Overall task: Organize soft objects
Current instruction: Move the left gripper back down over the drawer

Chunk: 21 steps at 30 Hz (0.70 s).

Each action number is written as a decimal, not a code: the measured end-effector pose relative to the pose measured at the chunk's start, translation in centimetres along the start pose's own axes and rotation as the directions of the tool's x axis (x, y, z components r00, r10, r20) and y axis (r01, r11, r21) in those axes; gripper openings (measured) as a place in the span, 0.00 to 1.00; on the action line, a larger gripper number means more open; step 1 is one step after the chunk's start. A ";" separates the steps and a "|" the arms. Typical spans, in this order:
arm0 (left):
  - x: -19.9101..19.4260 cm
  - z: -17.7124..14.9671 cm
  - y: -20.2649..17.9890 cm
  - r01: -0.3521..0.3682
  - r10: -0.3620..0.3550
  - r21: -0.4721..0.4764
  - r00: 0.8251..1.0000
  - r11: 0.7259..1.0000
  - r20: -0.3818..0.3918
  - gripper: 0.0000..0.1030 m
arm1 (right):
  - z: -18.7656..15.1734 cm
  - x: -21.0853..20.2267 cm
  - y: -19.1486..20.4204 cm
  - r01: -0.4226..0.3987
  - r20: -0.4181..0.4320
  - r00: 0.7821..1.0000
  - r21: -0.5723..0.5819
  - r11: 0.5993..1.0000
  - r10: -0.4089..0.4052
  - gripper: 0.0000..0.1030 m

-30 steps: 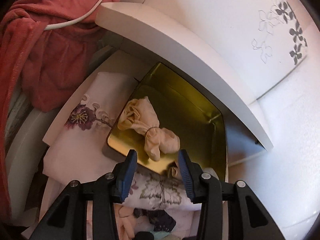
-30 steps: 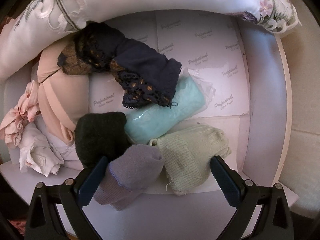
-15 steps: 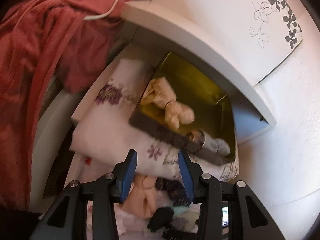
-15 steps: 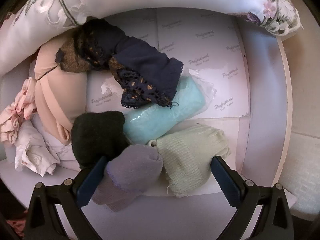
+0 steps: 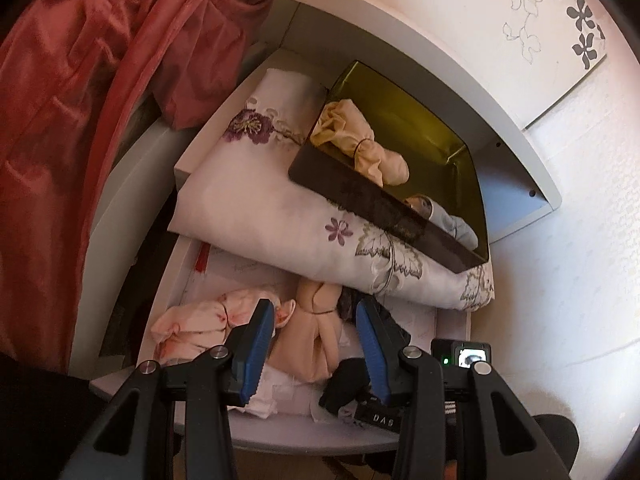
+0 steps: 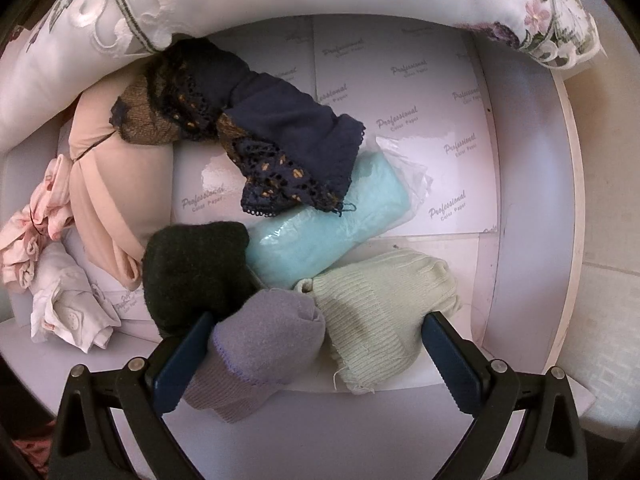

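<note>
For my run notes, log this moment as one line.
left gripper: open, empty, over tied beige bundle | right gripper: open, straddling purple sock and pale green sock | gold tin: holds two bundles

Black hand-held gripper (image 5: 316,344) frame, blue ribbed pads (image 5: 256,350), silver screws (image 5: 219,353)

I see warm, soft indoor light on both feeds, brightest on the white wall (image 5: 560,280) at right. Glare spots sit on the glossy drawer liner (image 6: 420,128). Fisheye bending curves every edge, corners go black, and detail is mildly soft.
</note>
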State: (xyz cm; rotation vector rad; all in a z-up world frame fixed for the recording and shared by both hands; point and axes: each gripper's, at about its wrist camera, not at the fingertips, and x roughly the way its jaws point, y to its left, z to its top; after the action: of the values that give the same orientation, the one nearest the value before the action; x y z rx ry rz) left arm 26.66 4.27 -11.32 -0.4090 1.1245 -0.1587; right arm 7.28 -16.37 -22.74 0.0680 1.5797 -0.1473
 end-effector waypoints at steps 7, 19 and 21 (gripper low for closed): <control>1.3 -1.6 0.6 -0.067 0.069 0.034 0.994 0.997 -0.086 0.42 | 0.1 0.0 -0.1 -0.003 -0.001 1.000 0.001 1.000 0.003 1.00; 8.4 -5.7 0.5 -0.176 0.251 0.239 0.910 0.955 -0.331 0.42 | 0.1 0.2 -0.7 -0.016 -0.004 1.000 0.007 1.000 0.016 1.00; 9.9 -6.8 0.5 -0.179 0.280 0.277 0.878 0.944 -0.388 0.42 | 0.1 0.2 -1.0 -0.020 -0.005 1.000 0.010 1.000 0.020 1.00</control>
State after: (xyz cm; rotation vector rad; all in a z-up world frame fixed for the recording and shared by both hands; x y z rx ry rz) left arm 24.77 -0.08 -22.30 -0.0204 1.5553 -0.1714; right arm 7.29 -17.35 -22.90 0.0920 1.5833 -0.1394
